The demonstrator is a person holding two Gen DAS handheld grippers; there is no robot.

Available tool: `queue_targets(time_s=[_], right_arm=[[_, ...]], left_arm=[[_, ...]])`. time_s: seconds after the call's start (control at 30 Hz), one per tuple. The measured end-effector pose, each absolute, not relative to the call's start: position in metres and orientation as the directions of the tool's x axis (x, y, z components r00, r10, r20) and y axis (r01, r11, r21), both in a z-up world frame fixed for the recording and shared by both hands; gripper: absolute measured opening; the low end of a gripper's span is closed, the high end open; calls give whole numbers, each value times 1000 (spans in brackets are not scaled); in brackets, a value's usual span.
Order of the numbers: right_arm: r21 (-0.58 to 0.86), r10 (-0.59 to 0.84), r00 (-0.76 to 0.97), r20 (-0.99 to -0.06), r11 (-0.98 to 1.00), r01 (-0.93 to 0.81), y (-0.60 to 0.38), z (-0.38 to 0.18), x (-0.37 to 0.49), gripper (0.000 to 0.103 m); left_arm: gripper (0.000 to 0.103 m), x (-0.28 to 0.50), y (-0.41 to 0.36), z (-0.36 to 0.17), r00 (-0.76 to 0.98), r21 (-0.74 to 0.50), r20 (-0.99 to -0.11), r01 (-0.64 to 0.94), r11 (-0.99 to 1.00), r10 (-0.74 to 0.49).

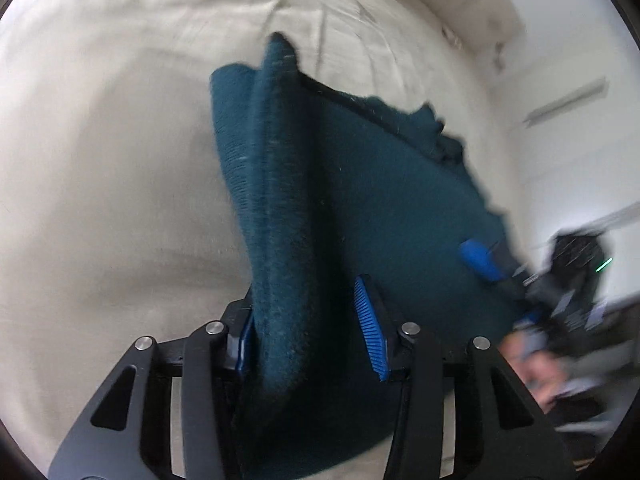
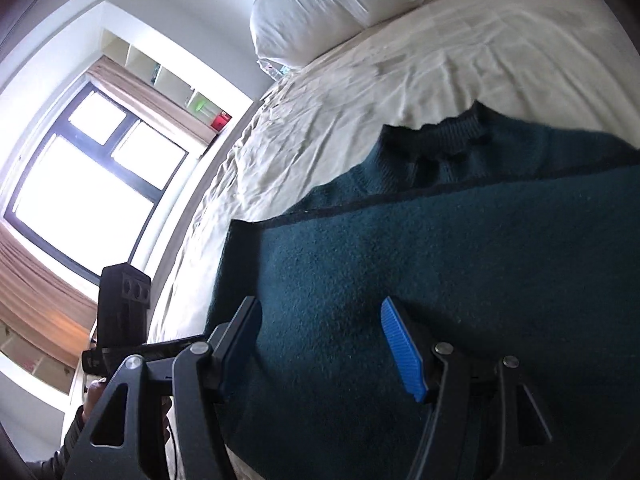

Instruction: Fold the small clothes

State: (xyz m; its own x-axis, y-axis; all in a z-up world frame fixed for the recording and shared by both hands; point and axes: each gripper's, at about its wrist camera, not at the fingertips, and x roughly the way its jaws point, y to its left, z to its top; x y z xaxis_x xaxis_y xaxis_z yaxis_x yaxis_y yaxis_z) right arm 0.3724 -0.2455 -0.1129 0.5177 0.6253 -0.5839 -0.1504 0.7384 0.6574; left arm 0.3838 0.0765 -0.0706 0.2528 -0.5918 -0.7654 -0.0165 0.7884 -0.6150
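A dark teal knitted garment [image 1: 380, 184] lies on the cream bed sheet [image 1: 100, 160], with one edge lifted into an upright ridge. That ridge runs between the fingers of my left gripper [image 1: 306, 300]. It rests against the left pad, while the ribbed blue right pad [image 1: 372, 328] stands bare beside it. At the garment's right edge a blue pad [image 1: 478, 258] of the other gripper shows, blurred. In the right wrist view the garment [image 2: 460, 260] spreads flat under my right gripper [image 2: 320, 304], whose jaws are wide apart over the cloth. The ribbed collar [image 2: 464, 132] points toward the pillow.
A white pillow [image 2: 328, 4] sits at the head of the bed, and wrinkled sheet [image 2: 440, 60] spreads beyond the garment. A window [image 2: 80, 184] with curtains is past the bed's left side. A hand [image 2: 90, 398] holds the black body of the other gripper [image 2: 124, 304] there.
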Motion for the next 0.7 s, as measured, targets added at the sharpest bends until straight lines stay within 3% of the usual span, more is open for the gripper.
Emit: queue_targets(time_s=[0.1,0.17,0.37,0.53,0.7], right_arm=[[676,641,516,-567,721,-153,-246,-115,373,67],[682,646,515,-564,715,-150,-246,-117,373,67],[698,663,505,-553,700,-155,-242,-116,378,67],[685,657,495,-569,712,-156,-239,-117,379,67],[670,648,489,-583,725,-161,-233,-117,380,67]], left_arm=[[43,389,102,-89,262,-764,-640,-124,633,-722],[43,391,105,-93,268,-788,-612,-124,604,-744],[42,391,89,-81,239,-773,-625,-53,632,-743],[21,388,95,-94,226,-752,-652,-66,656,-724],[21,383,81,-92,201,-697,-706,-24,717,-680]])
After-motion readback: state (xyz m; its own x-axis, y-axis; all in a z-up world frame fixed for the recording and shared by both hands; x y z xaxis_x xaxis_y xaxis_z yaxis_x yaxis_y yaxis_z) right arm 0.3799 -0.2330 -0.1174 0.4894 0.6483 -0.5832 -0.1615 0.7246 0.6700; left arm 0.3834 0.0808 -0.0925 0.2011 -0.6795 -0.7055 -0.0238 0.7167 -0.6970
